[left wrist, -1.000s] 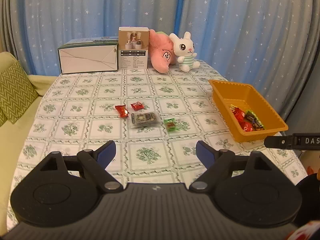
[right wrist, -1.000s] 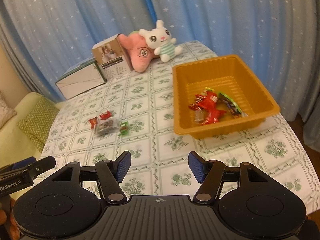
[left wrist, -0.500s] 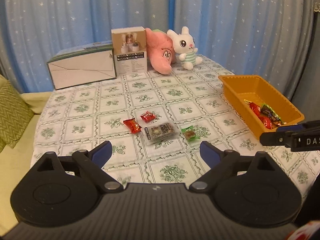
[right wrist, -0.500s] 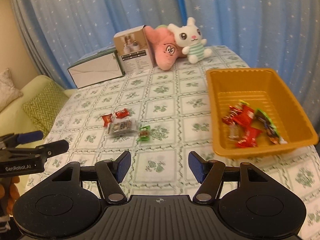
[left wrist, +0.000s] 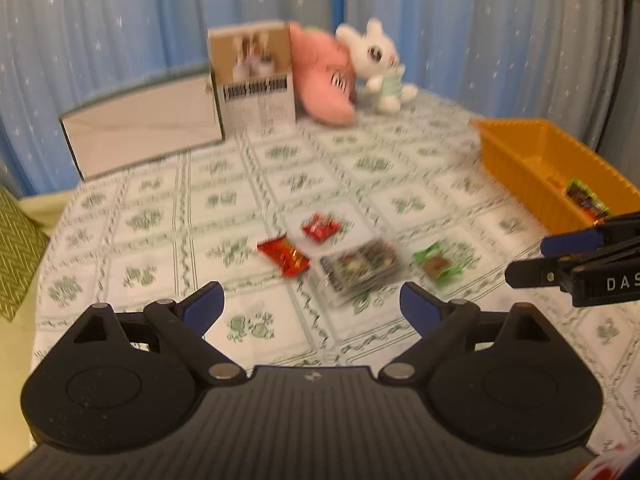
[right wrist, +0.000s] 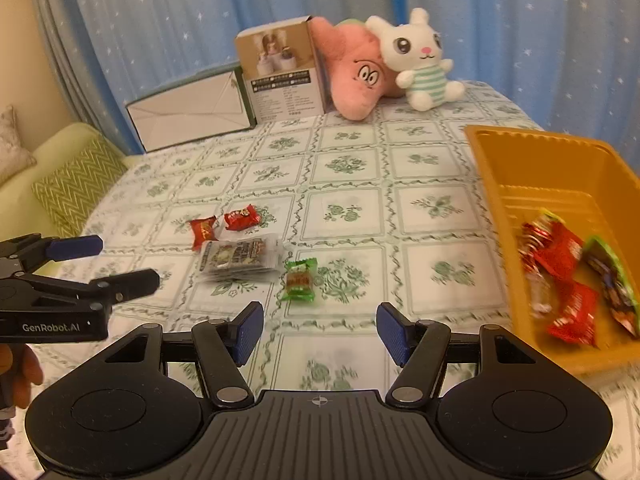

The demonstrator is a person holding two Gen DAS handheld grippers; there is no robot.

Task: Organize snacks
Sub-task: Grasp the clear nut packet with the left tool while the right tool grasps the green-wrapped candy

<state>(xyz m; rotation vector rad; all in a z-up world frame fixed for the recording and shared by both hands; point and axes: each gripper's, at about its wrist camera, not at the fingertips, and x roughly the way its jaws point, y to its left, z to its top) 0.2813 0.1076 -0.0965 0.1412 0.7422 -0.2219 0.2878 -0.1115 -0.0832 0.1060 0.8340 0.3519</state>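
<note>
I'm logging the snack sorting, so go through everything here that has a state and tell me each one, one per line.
left gripper: open, nothing between the fingers
right gripper: open, nothing held
orange tray: partly filled with wrapped snacks
green candy: loose on the table
clear packet: flat on the table
two red candies: on the table, unsorted
tall box: upright, closed

Loose snacks: four (tray: one).

Plush rabbit, boxes, perhaps sofa
</note>
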